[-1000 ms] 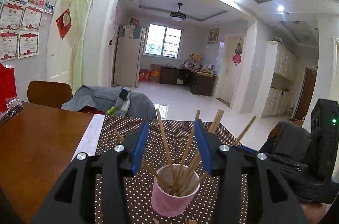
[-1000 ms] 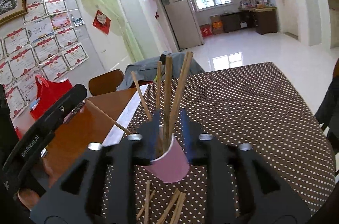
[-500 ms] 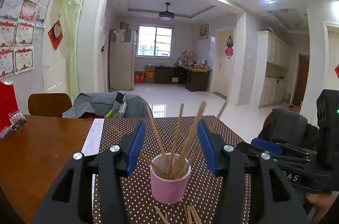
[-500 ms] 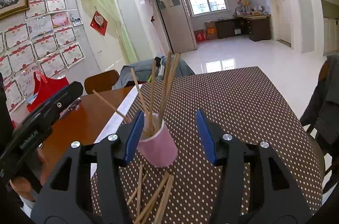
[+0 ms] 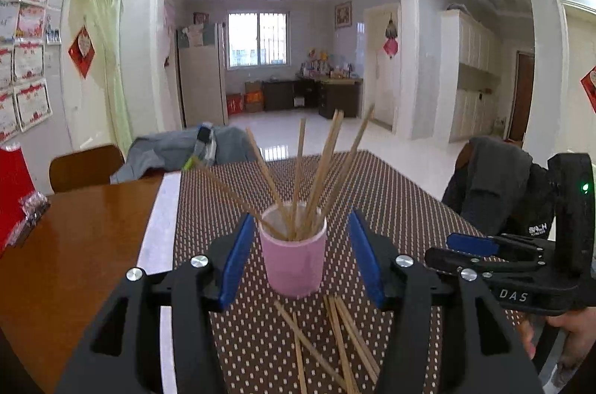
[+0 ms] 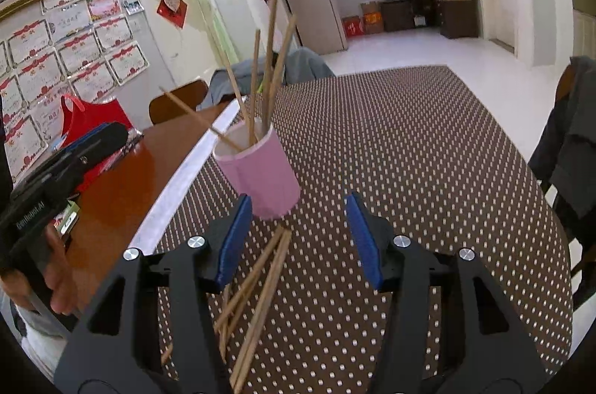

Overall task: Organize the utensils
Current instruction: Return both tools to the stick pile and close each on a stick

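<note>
the left gripper has its jaws spread, just widened, flanking the cup without touching. the right gripper, jaws apart with nothing between, shows loose chopsticks at 7 o'clock, cup at 11. only the left view shows the chair at 10; dotted cloth lies open toward 1 o'clock.

Chopsticks lie before the cup holding more.
</note>
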The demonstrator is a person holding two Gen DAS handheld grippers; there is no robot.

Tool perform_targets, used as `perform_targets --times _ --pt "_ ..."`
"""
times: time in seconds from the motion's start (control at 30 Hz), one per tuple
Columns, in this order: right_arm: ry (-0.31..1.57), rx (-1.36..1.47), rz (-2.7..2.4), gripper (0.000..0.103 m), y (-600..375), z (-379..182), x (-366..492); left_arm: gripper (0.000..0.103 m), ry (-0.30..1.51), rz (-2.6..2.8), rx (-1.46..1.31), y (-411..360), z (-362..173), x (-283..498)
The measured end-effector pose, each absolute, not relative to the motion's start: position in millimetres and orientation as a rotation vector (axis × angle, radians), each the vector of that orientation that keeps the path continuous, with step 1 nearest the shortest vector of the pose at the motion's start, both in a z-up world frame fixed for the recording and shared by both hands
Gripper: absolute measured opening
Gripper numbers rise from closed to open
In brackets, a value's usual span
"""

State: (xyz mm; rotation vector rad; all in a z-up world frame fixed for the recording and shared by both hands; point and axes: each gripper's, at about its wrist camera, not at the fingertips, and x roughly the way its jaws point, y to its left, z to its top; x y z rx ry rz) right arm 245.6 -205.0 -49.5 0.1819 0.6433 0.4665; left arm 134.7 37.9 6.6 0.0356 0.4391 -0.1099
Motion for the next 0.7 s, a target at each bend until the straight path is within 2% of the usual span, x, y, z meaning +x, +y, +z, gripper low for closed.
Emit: perform_targets --times 0.5,0.7 --pt "0.806 0.110 0.522 0.053 -185 -101 239 0.053 0.854 -0.126 0.055 47 -75 155" --pt "0.862 -0.001 0.536 0.053 -160 -124 235 0.053 0.985 -0.114 0.072 55 -110 156"
